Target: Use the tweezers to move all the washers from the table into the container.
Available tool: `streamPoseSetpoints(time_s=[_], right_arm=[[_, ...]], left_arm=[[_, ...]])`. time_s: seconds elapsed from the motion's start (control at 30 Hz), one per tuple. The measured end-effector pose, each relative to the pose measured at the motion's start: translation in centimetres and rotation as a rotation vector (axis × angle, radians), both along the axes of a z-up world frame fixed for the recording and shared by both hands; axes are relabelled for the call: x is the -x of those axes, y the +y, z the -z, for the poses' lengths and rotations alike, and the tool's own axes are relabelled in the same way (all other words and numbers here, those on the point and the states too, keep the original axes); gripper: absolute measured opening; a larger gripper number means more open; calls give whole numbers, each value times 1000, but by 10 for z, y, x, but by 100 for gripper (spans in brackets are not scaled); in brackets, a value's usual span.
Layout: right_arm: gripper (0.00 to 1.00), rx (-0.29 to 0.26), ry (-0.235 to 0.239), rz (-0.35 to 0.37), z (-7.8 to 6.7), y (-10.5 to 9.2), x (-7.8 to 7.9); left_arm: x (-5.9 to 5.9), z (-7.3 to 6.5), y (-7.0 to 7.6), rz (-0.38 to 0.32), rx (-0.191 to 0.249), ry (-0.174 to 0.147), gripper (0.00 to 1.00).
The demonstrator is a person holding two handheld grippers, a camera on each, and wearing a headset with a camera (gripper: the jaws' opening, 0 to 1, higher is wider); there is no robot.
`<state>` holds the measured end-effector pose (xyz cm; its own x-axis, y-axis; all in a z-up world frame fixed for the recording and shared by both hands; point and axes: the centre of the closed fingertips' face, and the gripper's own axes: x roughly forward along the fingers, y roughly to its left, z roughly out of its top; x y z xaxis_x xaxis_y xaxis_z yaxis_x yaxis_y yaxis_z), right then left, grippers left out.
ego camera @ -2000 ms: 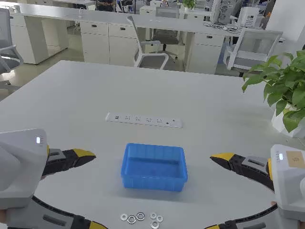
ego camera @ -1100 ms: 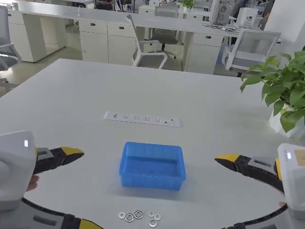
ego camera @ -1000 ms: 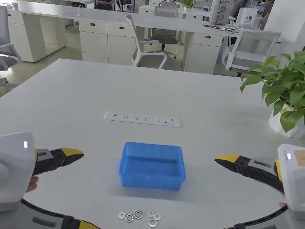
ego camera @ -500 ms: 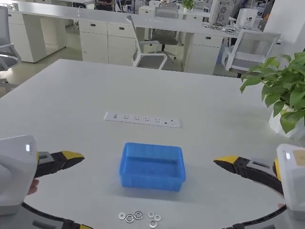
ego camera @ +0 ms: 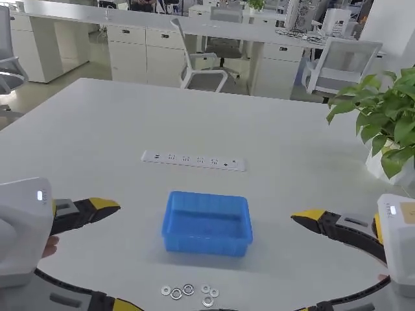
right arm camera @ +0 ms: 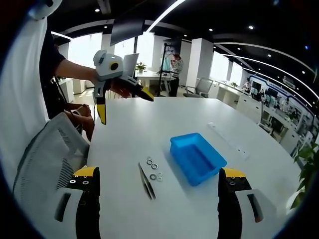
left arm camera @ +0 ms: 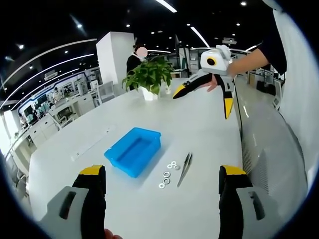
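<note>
A blue container (ego camera: 207, 222) stands mid-table, between my two grippers. Several metal washers (ego camera: 188, 291) lie in a small cluster in front of it, near the table's front edge. In the left gripper view, silver tweezers (left arm camera: 185, 168) lie flat just beside the washers (left arm camera: 168, 175); the right gripper view has the tweezers (right arm camera: 146, 183) next to the washers (right arm camera: 153, 172) too. My left gripper (ego camera: 113, 256) hangs open left of the container, holding nothing. Right of the container, my right gripper (ego camera: 301, 262) is open and holds nothing.
A white power strip (ego camera: 194, 160) lies behind the container. A potted plant (ego camera: 382, 129) stands at the table's right edge. A white mesh chair (right arm camera: 45, 159) sits at the table's near side. Desks and office chairs fill the room beyond.
Over two seconds my left gripper has drawn back a little to the left, and the right one slightly to the right. Container, washers and tweezers have not moved.
</note>
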<state>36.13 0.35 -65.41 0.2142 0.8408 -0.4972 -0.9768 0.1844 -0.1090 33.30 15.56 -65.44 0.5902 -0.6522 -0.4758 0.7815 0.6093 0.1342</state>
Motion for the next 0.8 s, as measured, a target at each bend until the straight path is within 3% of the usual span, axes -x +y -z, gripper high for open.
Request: streamPoseSetpoints(time_s=[0.1, 0.27, 0.37, 0.47, 0.63, 0.8], right_arm=[[100, -2, -3, 3, 0, 0, -1], [99, -16, -14, 13, -1, -1, -3], [98, -22, -18, 12, -1, -1, -3], [95, -10, -5, 22, 3, -2, -4], [92, -1, 7, 21, 11, -1, -3], [87, 1, 35, 12, 19, 3, -4]], left_arm=[[-4, -3, 3, -11, -18, -48, 99], [-2, -4, 0, -8, 26, -20, 99], [-1, -5, -2, 12, 0, -61, 97], [0, -2, -6, 9, 28, -20, 94], [-2, 6, -12, 33, 9, -21, 91], [-5, 7, -22, 31, 57, 5, 88]])
